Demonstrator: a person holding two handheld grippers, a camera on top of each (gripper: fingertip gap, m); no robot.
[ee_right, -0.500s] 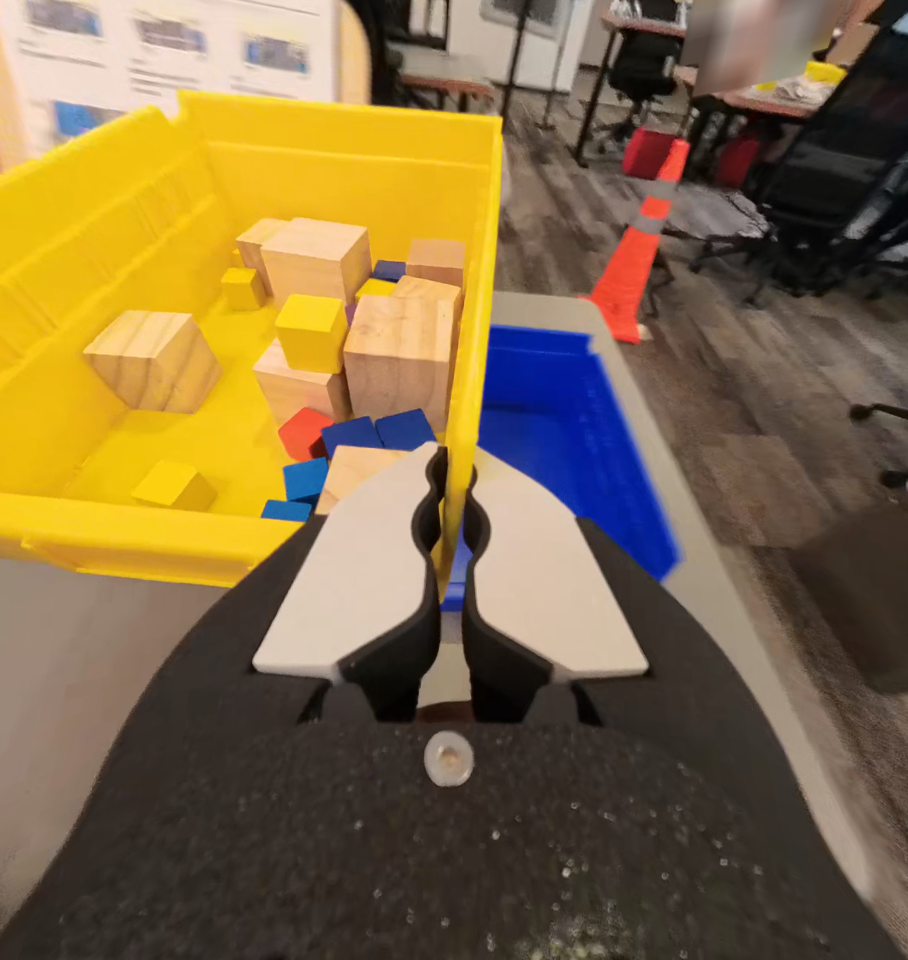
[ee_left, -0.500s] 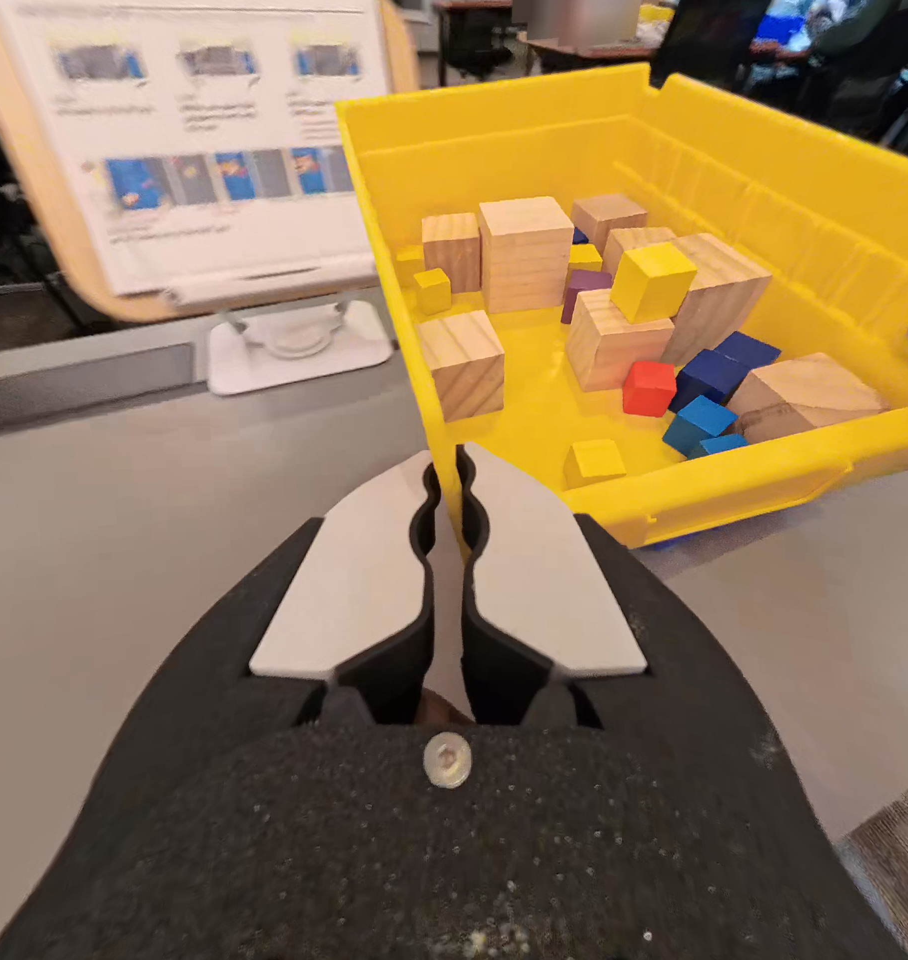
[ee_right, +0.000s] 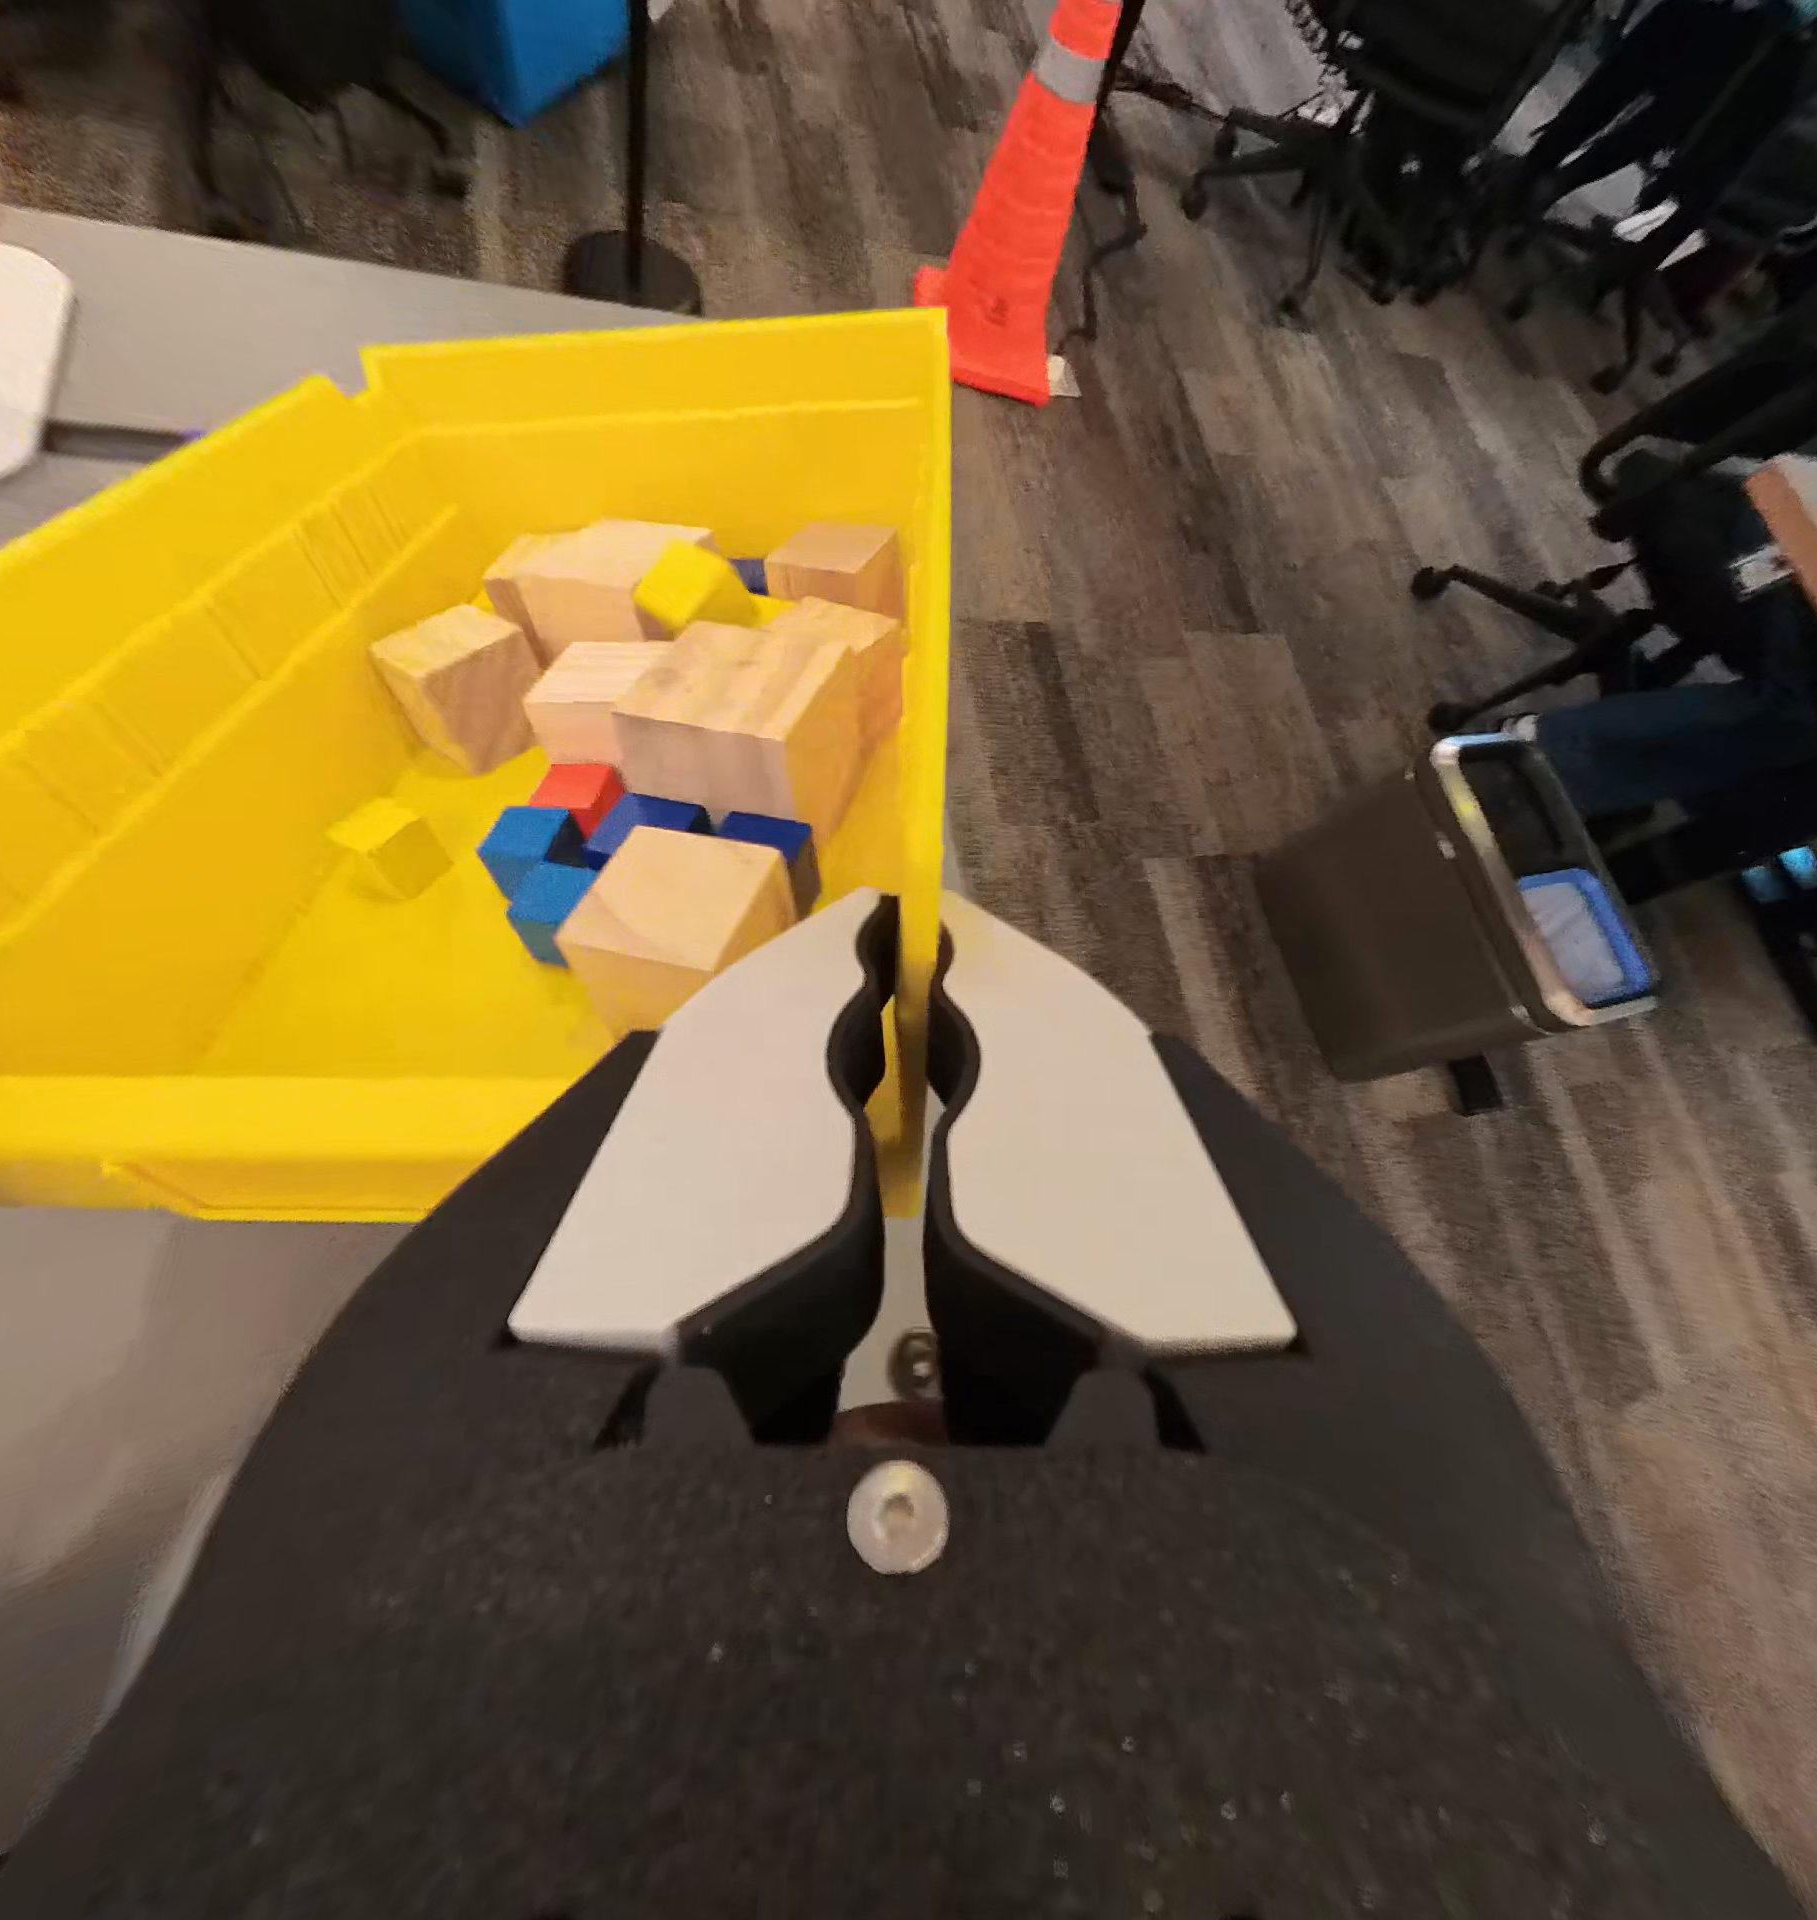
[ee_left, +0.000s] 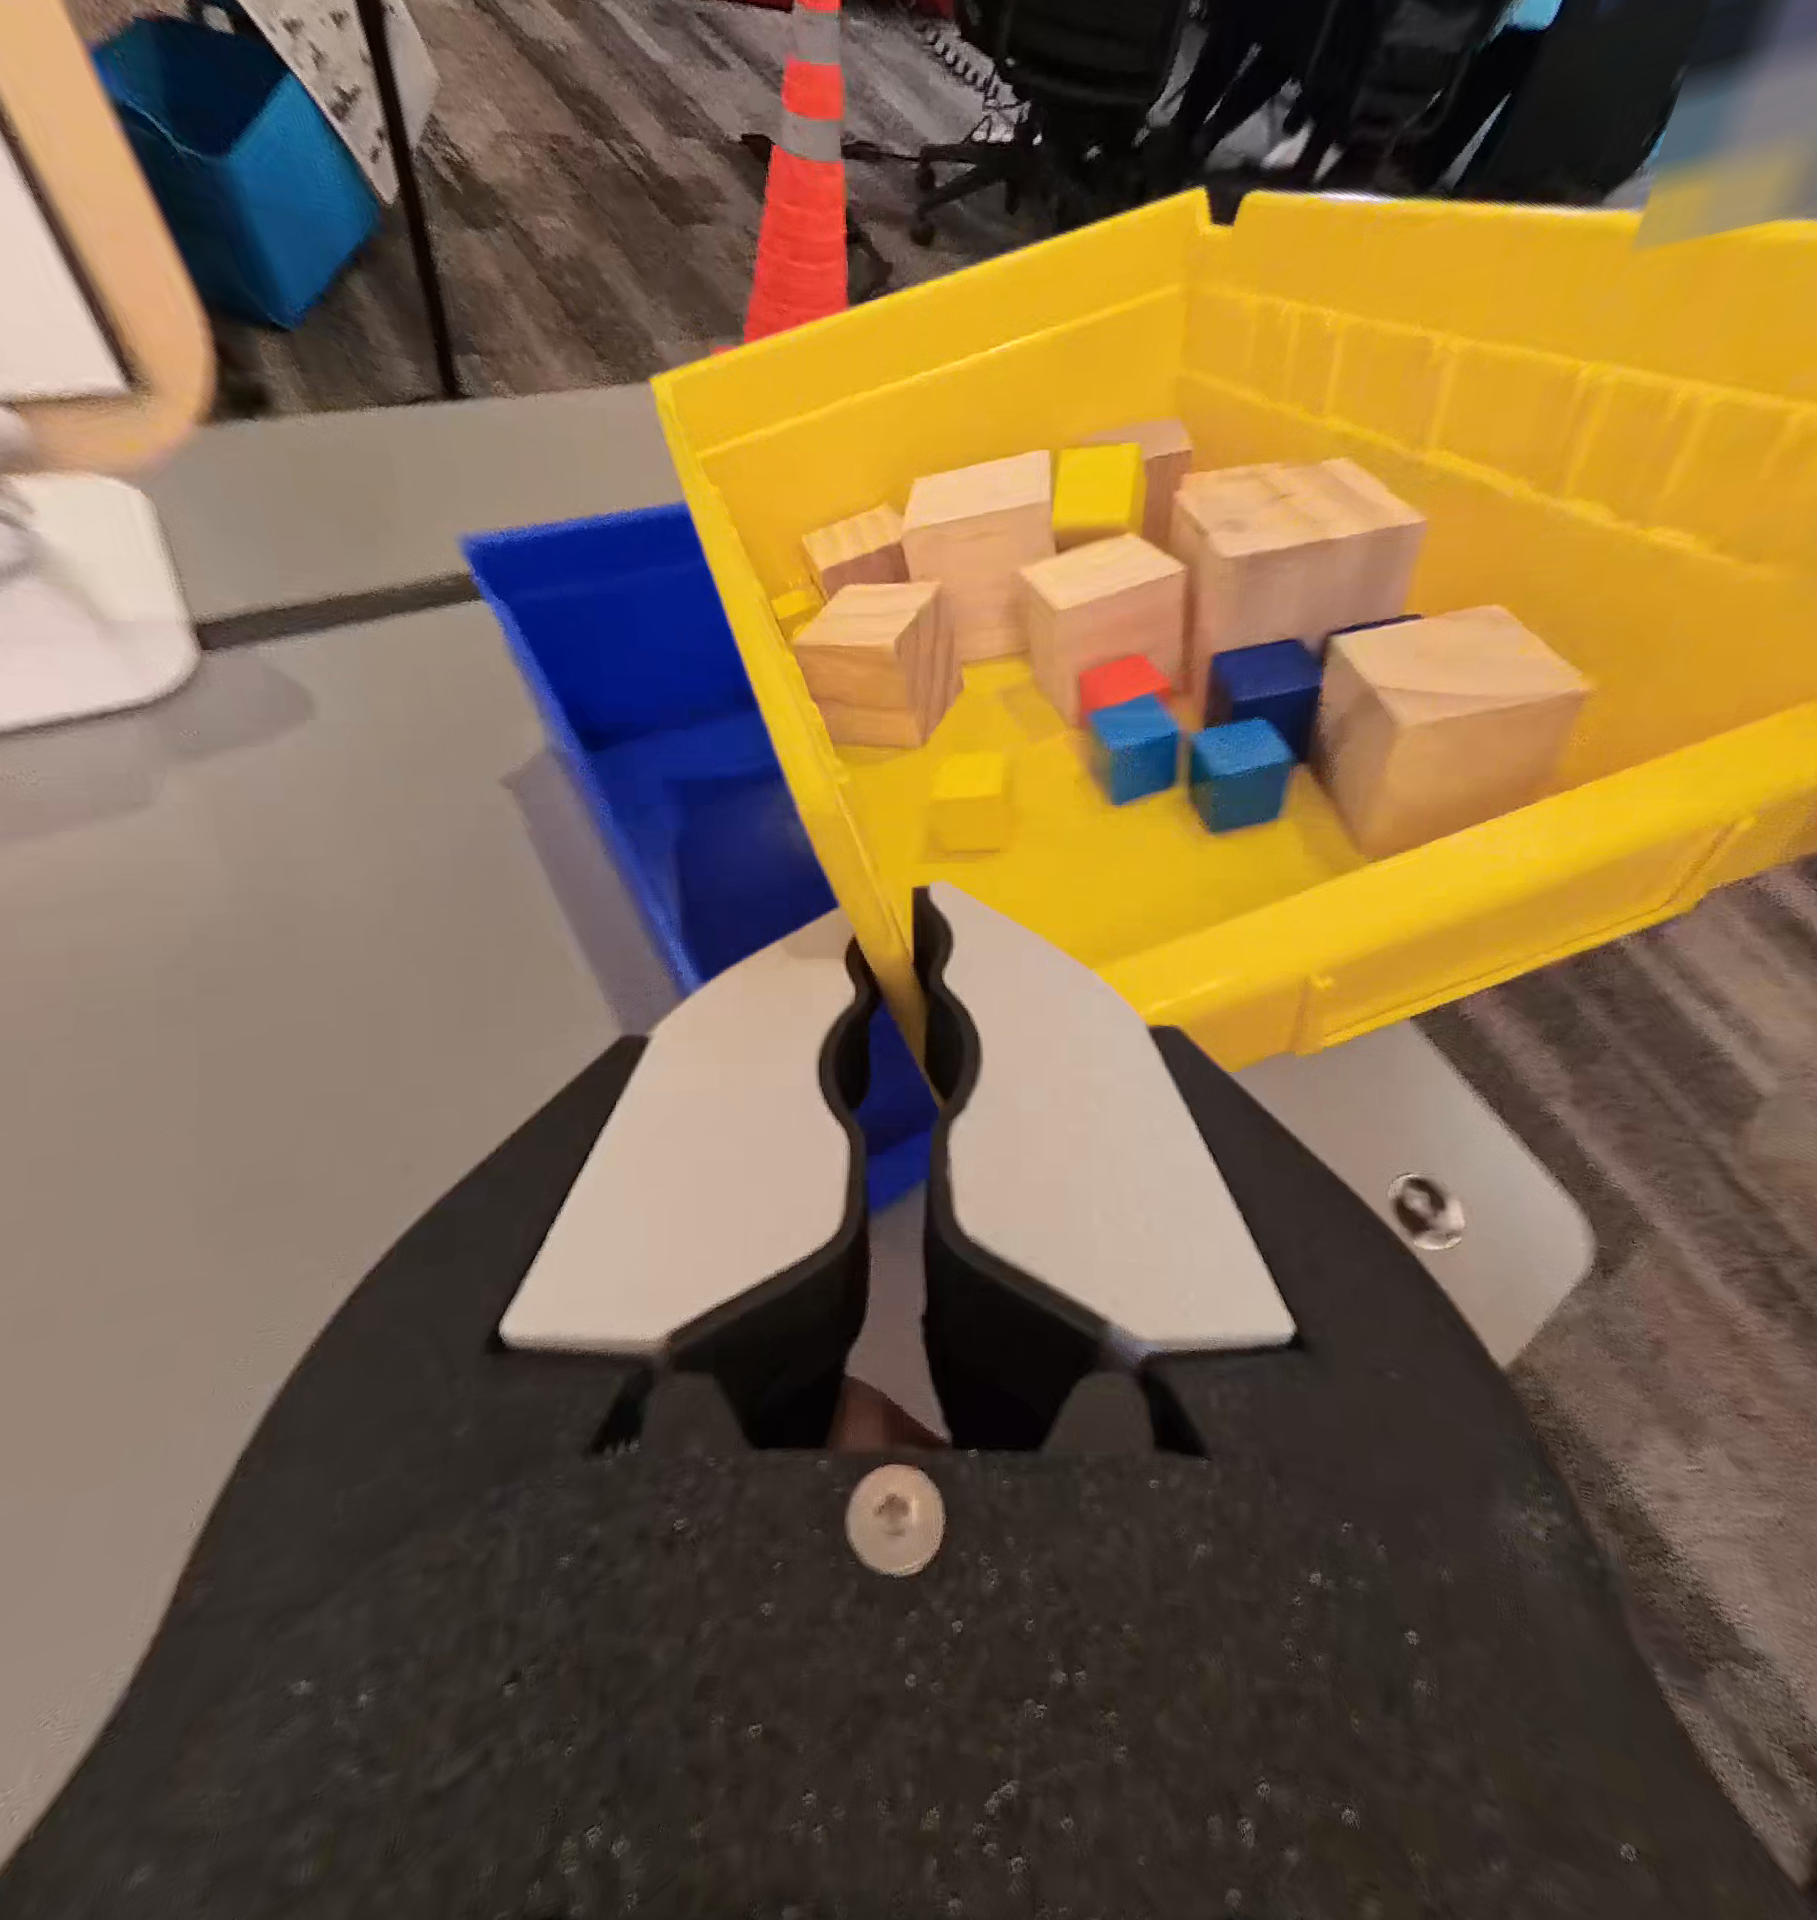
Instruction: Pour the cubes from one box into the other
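- Cubes (ee_left: 1112, 623), plain wooden ones together with smaller yellow, red and blue ones, lay heaped inside the yellow box (ee_left: 1486, 343), crowded toward one side wall.
- Left gripper (ee_left: 891, 940) had its jaws nearly closed, clamped on the thin side wall of the yellow box close to its low front lip, one finger inside the box and one outside.
- Right gripper (ee_right: 909, 920) had its jaws pinched the same way on the opposite side wall, again near the front corner, with a wooden cube lying just beside its inner finger.
- Both grippers pointed forward and downward along the box walls, one at each end, so the box hung between them, raised off the desk (ee_left: 208, 935).
- Blue box (ee_left: 623, 644) sat on the grey desk partly beneath the yellow box, its open inside showing no cubes in the visible part.
- Orange traffic cone (ee_right: 1018, 218) stood on the floor beyond the desk.
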